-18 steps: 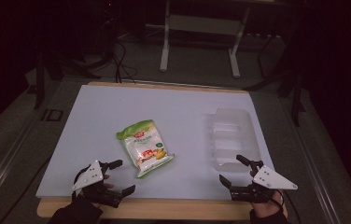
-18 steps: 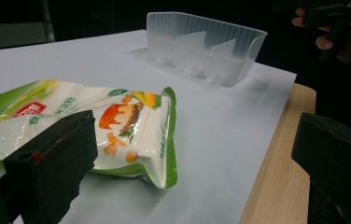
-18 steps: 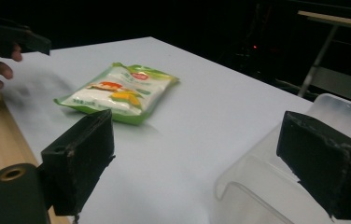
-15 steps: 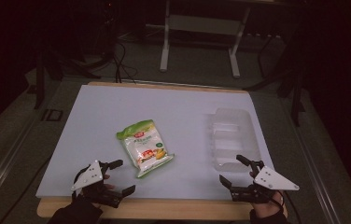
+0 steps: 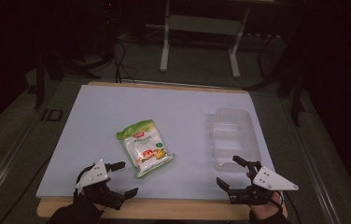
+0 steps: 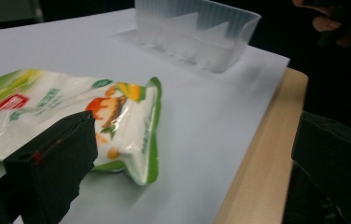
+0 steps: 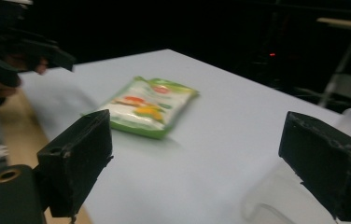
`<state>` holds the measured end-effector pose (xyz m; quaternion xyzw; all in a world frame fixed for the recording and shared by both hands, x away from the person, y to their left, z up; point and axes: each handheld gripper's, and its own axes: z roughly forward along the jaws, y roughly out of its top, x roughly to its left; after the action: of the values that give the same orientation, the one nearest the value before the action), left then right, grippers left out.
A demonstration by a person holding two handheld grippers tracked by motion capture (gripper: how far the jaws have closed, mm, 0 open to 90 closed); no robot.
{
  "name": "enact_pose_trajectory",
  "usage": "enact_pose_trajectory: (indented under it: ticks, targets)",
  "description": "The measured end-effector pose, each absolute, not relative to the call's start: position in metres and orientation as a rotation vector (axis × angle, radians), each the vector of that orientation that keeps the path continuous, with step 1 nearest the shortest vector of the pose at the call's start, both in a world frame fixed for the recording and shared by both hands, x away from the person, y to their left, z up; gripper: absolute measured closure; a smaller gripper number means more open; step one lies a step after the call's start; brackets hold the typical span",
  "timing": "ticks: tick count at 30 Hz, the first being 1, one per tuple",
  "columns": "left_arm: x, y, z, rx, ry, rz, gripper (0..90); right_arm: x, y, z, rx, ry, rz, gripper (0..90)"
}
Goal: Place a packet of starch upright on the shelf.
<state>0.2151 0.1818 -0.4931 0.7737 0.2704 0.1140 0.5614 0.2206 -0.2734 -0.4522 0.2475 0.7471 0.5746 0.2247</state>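
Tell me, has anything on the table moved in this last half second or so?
Nothing visibly changed. The left gripper and the right gripper hover open near the table's near edge, as before, holding nothing. The snack packet lies flat in the middle of the white sheet, and the clear plastic tray sits to its right, both where they were.

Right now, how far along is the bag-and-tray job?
Nothing looks done: the snack bag lies flat on the table, apart from the clear tray. Left gripper and right gripper hover open at the near edge, holding nothing. Grasping the bag looks still to come.
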Motion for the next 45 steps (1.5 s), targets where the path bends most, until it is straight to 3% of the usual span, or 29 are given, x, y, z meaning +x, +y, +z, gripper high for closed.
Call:
enact_pose_trajectory:
  ticks: [12,24,42,45]
  targets:
    - [0.225,0.177,-0.462,1.842,0.580,0.277,0.9,0.217,-0.267,-0.448,0.633,2.093,1.604,9.7]
    - [0.262,0.185,-0.434,1.838,0.645,0.313,0.9,0.213,-0.267,-0.441,0.624,2.069,1.622,9.8]
    - [0.330,0.181,-0.449,1.837,0.771,0.322,0.9,0.212,-0.268,-0.440,0.621,2.067,1.626,12.6]
    - [0.341,0.181,-0.456,1.823,0.795,0.338,4.2,0.212,-0.268,-0.440,0.616,2.070,1.621,12.7]
